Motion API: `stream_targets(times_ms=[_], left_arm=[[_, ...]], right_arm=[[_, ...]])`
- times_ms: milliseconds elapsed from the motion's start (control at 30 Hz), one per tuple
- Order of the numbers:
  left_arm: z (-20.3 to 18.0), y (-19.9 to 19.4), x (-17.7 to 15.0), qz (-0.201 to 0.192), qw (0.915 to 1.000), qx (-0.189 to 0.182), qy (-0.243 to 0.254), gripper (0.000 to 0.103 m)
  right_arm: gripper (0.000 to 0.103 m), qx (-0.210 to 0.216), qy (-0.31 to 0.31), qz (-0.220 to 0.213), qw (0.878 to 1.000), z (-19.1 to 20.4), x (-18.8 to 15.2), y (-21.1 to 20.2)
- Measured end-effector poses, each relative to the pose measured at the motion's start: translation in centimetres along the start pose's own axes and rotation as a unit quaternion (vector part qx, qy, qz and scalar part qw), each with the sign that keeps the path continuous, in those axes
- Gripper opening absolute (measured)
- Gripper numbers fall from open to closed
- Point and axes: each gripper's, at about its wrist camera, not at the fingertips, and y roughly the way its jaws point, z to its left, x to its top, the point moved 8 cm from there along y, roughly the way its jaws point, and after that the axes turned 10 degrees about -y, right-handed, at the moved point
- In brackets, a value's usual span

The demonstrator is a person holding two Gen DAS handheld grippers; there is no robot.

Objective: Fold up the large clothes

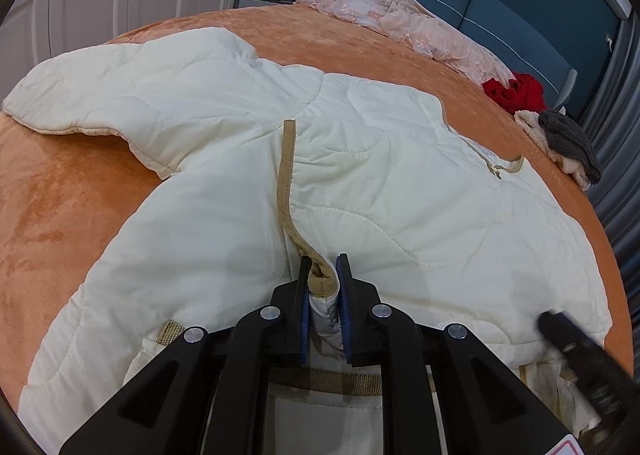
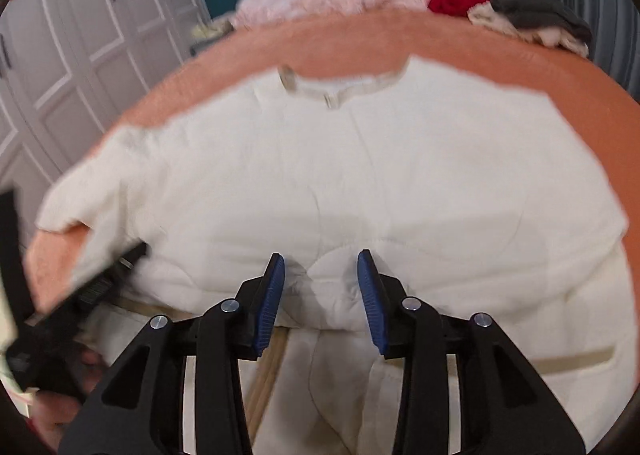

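A cream quilted jacket (image 1: 320,183) lies spread on an orange bed (image 1: 60,223). The left hand-held gripper (image 1: 324,287) pinches its tan-trimmed front edge (image 1: 288,159) between blue pads. Pink bedding (image 1: 400,19), a red garment (image 1: 516,91) and a grey garment (image 1: 568,139) sit along the far edge.

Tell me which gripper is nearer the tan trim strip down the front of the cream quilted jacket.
Left. The left gripper is clamped on the tan trim strip near the cream quilted jacket's hem. The right gripper is open over plain quilting beside it.
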Motion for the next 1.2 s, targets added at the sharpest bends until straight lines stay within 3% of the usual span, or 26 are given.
stream_targets(times_ms=[200, 367, 433, 467, 533, 633, 767, 800, 900, 1033, 1133, 1200], left_arm=[[0.2, 0.1, 0.0, -0.001, 0.9999, -0.011, -0.009, 0.015], [1.3, -1.8, 1.1, 0.029, 0.9959, -0.058, -0.063, 0.02], [3.1, -4.0, 2.6, 0.013, 0.9931, -0.072, -0.092, 0.021], [4.3, -4.9, 3.5, 0.001, 0.9919, -0.075, -0.102, 0.027], [7.8, -5.9, 5.9, -0.016, 0.9908, -0.057, -0.122, 0.036], [14.4, -6.6, 9.9, -0.032, 0.9862, -0.02, -0.161, 0.037], [24.2, -6.2, 14.5, -0.04, 0.967, 0.034, -0.249, 0.037], [27.1, -6.1, 15.6, -0.046, 0.957, 0.044, -0.283, 0.037], [31.6, -5.4, 17.5, -0.048, 0.9402, 0.063, -0.331, 0.037], [34.3, -3.9, 19.2, -0.043, 0.9293, 0.067, -0.361, 0.036], [34.9, -3.3, 19.6, -0.045, 0.9242, 0.06, -0.374, 0.023], [34.9, -3.6, 20.0, -0.046, 0.9285, 0.063, -0.363, 0.01]], right_arm=[[0.037, -0.016, -0.012, -0.003, 1.0, 0.0, -0.8, 0.5], [0.037, -0.026, -0.02, -0.002, 0.999, 0.5, -0.4, 0.6], [0.037, -0.026, -0.02, -0.004, 0.999, 0.6, -0.3, 0.5], [0.037, -0.025, -0.019, -0.005, 0.999, 0.6, -0.4, 0.5], [0.037, -0.022, -0.015, -0.008, 1.0, 0.5, -0.4, 0.4], [0.038, -0.022, -0.014, -0.009, 1.0, 0.5, -0.4, 0.3], [0.038, -0.033, -0.022, -0.01, 0.999, 0.7, -0.3, 0.3], [0.038, -0.035, -0.024, -0.01, 0.999, 0.7, -0.3, 0.3], [0.039, -0.043, -0.028, -0.01, 0.999, 0.9, -0.3, 0.2], [0.039, -0.043, -0.028, -0.011, 0.999, 0.9, -0.3, 0.2], [0.039, -0.045, -0.029, -0.011, 0.999, 0.9, -0.3, 0.2], [0.039, -0.045, -0.029, -0.011, 0.999, 0.9, -0.3, 0.2]])
